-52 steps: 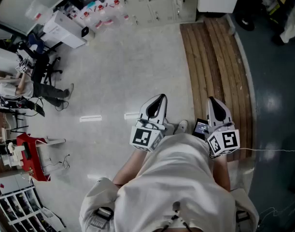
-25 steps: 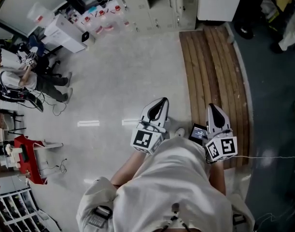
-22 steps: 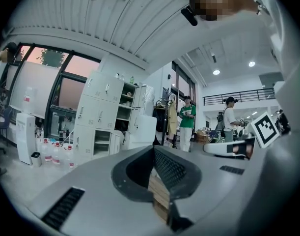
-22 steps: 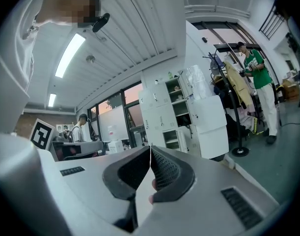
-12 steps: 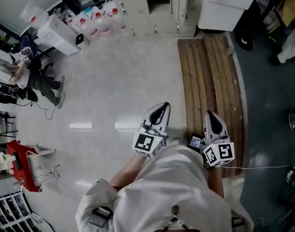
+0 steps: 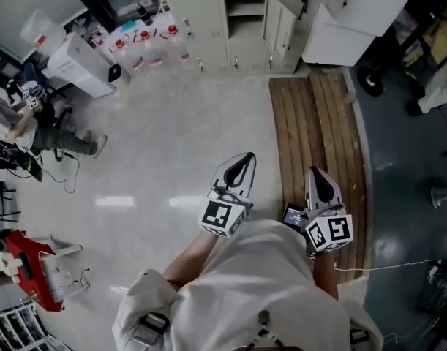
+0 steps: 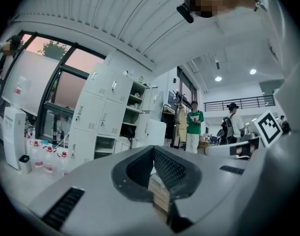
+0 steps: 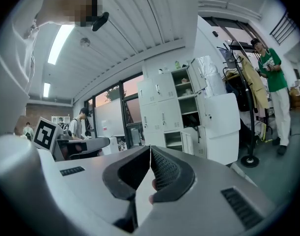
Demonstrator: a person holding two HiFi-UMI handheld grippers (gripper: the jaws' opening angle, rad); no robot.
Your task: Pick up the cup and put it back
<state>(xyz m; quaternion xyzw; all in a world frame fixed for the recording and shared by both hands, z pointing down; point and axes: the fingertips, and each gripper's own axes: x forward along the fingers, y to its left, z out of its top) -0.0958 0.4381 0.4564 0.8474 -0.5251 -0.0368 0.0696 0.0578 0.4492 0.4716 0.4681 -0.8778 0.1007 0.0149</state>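
Note:
No cup shows in any view. I hold both grippers close in front of my body, over the floor, pointing away from me. In the head view my left gripper [image 6: 244, 157] is shut, its jaws meeting at the tip with nothing between them. My right gripper [image 6: 314, 172] hangs over the edge of a wooden slatted platform [image 6: 322, 123], also shut and empty. The left gripper view shows its jaws [image 7: 153, 149] closed, aimed at lockers. In the right gripper view the jaws [image 8: 150, 149] are closed too.
White lockers [image 6: 241, 13] with an open compartment line the far wall, with water bottles [image 6: 146, 46] on the floor beside them. A white cabinet [image 6: 351, 17] stands at the back right. A person [image 6: 33, 130] sits at the far left. Two people [image 7: 193, 127] stand further off.
The head view has tilted forward, bringing more of the lockers and cabinet into sight. Both grippers stay shut and close to my body, shifted only slightly in the picture.

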